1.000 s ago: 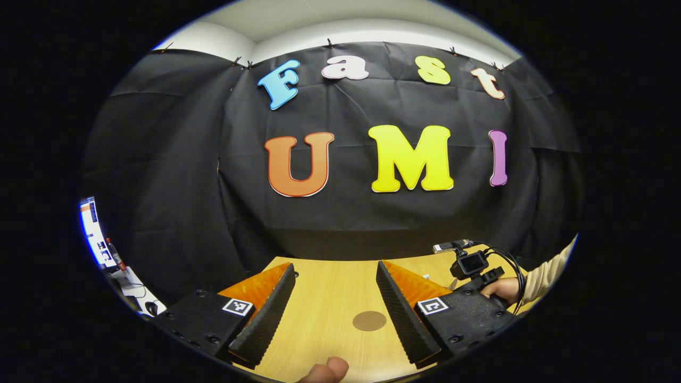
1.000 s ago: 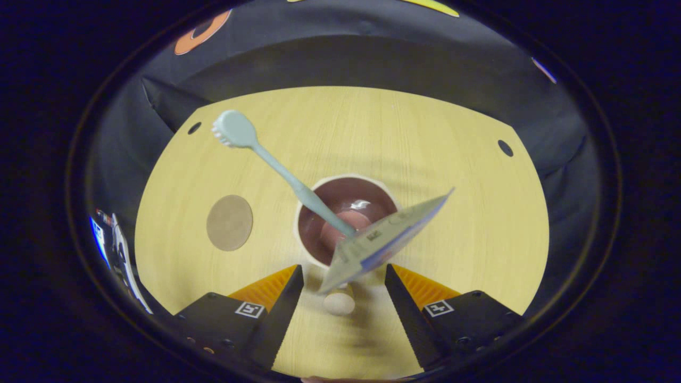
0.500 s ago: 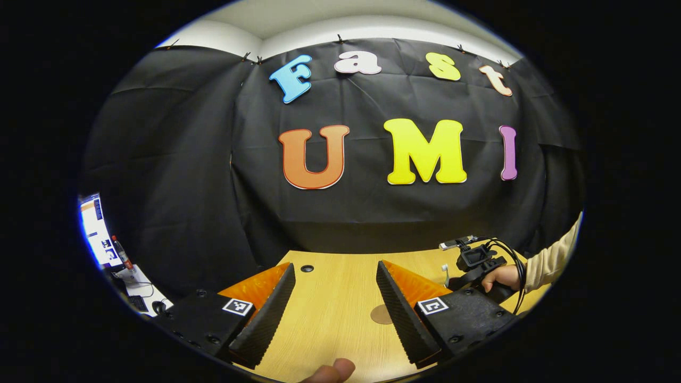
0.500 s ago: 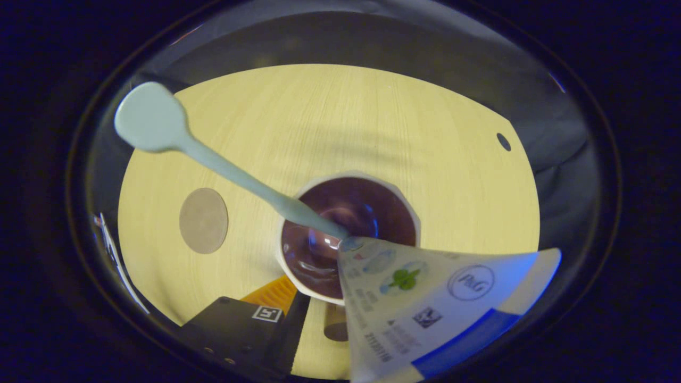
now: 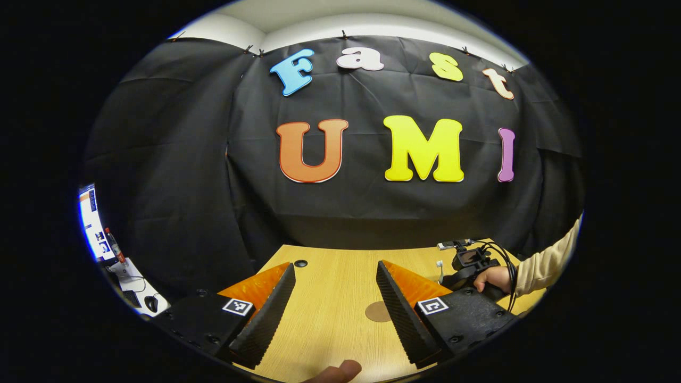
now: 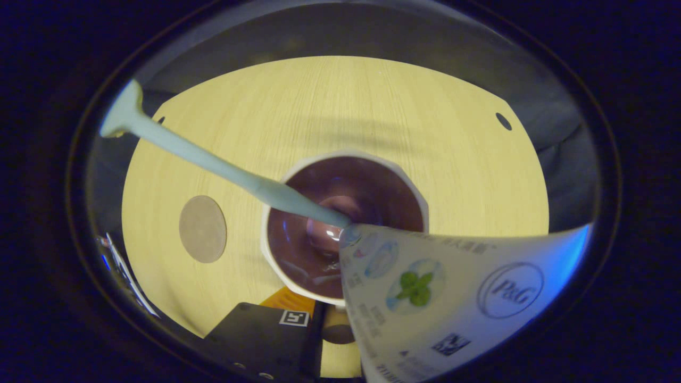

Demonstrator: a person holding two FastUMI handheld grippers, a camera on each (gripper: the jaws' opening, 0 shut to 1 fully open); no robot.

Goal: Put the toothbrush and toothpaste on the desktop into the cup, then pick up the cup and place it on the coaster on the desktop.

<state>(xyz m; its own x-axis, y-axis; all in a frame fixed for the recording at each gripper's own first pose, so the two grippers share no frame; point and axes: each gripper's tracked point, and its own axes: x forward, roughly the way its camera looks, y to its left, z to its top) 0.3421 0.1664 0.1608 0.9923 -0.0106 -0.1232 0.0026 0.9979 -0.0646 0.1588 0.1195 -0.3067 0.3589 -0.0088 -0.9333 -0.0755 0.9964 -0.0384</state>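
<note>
Two items in: I see toothbrush (image 6: 223,170) and toothpaste (image 6: 452,298) standing in the cup (image 6: 346,223), centre frame. Coaster (image 6: 202,229) at left, bare. Left gripper (image 5: 335,308) spread, idle; right gripper (image 6: 340,335) state unclear. Cup transfer remains.

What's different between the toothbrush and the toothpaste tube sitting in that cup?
The toothbrush is thin, plain and pale green; the toothpaste tube is broad, flat and printed with pictures. The toothbrush leans toward the coaster's side, the tube toward the opposite side, close to the camera. Both stand slanted in the cup, lower ends inside.
</note>
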